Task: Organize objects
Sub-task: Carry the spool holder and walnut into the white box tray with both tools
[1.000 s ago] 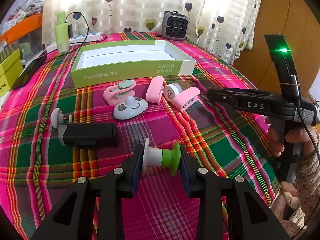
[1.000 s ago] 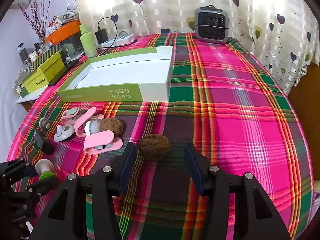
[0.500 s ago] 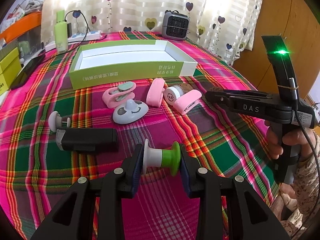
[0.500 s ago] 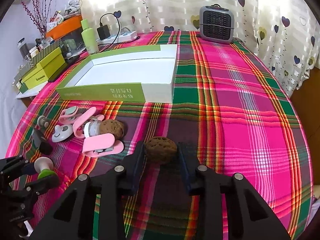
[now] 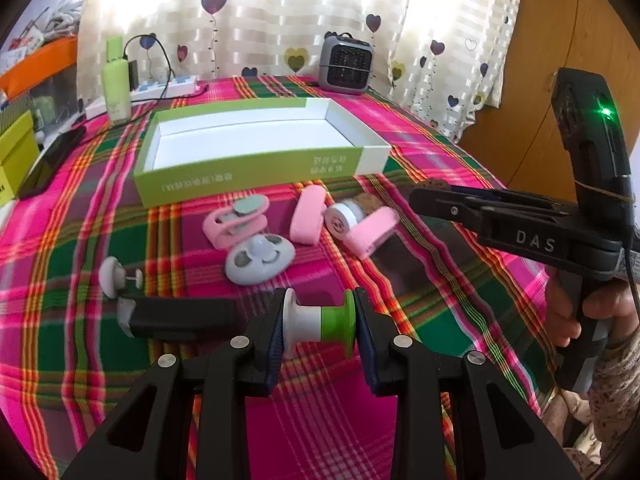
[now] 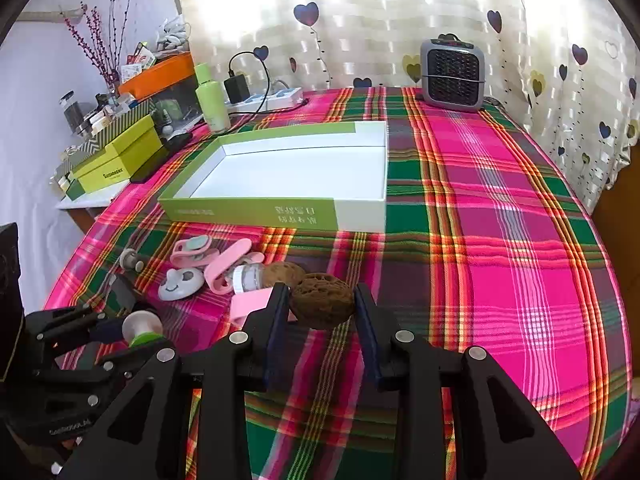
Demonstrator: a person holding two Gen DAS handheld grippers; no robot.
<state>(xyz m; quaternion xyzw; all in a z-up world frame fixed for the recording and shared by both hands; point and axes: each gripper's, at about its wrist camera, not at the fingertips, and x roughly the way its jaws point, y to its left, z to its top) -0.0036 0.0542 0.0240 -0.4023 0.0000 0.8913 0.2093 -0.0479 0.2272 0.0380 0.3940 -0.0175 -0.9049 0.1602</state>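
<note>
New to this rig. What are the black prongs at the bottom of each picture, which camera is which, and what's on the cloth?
No robot: a person holds a trigger-handled two-finger gripper in each hand, each with a fisheye camera looking along its fingers. The prongs are those fingers. In the left wrist view the left gripper is closing on a white-and-green spool already between its pads. In the right wrist view the right gripper is shut on a walnut. On the plaid cloth lie pink clips, a second walnut and an empty green-and-white box.
</note>
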